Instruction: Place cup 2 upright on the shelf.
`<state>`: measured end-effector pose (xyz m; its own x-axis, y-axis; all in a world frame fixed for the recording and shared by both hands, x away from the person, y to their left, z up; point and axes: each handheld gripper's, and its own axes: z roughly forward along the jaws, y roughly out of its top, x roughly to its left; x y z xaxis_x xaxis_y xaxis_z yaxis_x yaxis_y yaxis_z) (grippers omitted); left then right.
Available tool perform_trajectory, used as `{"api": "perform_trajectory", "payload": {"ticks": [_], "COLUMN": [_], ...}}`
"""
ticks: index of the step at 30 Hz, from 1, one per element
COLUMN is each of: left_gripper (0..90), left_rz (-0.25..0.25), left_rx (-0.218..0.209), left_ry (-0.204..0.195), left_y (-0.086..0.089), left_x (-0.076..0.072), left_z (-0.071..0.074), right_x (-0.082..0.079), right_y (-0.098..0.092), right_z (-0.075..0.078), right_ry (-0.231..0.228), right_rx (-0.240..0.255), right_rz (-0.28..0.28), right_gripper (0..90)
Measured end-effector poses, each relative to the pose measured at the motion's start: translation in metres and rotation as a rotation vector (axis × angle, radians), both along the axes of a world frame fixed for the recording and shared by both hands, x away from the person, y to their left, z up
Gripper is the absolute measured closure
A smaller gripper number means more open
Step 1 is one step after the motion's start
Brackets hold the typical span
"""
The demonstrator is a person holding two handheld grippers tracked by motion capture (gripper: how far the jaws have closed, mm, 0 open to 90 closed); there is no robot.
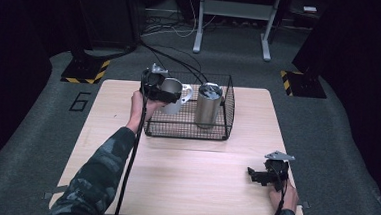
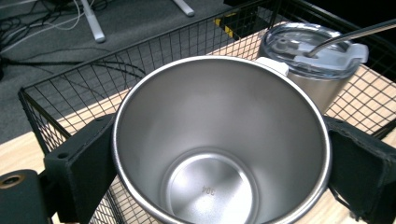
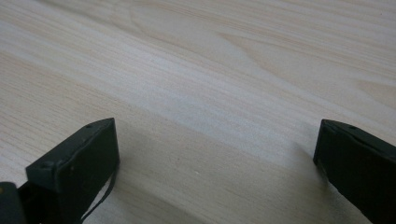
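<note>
High view shows the wooden table [image 1: 184,172], then the wire basket [image 1: 226,109]. The left gripper [image 1: 155,88] pinches a steel mug [image 1: 171,95] by its sides above the basket's near-left corner; rigid, light, probably slippery. A lidded tumbler [image 1: 207,106] stands just beyond. The right gripper [image 1: 267,173] rests spread, empty. Grey carpet surrounds.

A lidded steel tumbler [image 1: 208,105] stands upright in the wire basket [image 1: 187,132].

My left gripper [image 1: 165,92] is raised at arm's length, its jaws clamped on a load. My right gripper [image 1: 258,175] rests low and near me, jaws spread wide.
</note>
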<state>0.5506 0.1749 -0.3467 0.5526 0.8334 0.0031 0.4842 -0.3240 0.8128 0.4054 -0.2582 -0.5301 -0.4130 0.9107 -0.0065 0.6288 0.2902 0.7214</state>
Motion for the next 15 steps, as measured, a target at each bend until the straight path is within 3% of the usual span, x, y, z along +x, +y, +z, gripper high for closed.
{"api": "perform_trajectory", "payload": {"ticks": [5,6,12,13,15], "left_gripper": [6.1,6.1,6.1,6.1,6.1], "left_rz": [0.000,0.022,0.029,0.037,0.037], "left_rx": [0.000,0.020,0.016,0.033,0.033], "left_ry": [0.000,0.040,0.046,0.076,0.076], "left_y": [0.000,-0.005,-0.008,-0.014,-0.014], "left_x": [0.000,0.013,0.015,0.022,0.022], "left_z": [0.000,-0.014,-0.018,-0.028,-0.028], "right_x": [0.000,0.000,0.000,0.000,0.000], "right_y": [0.000,0.000,0.000,0.000,0.000], "right_z": [0.000,0.000,0.000,0.000,0.000], "right_ry": [0.000,0.000,0.002,0.002,0.001], "right_rx": [0.000,0.001,0.001,0.001,0.002], "right_rz": [0.000,-0.001,0.000,0.000,0.001], "right_gripper": [0.0,0.0,0.0,0.0,0.0]}}
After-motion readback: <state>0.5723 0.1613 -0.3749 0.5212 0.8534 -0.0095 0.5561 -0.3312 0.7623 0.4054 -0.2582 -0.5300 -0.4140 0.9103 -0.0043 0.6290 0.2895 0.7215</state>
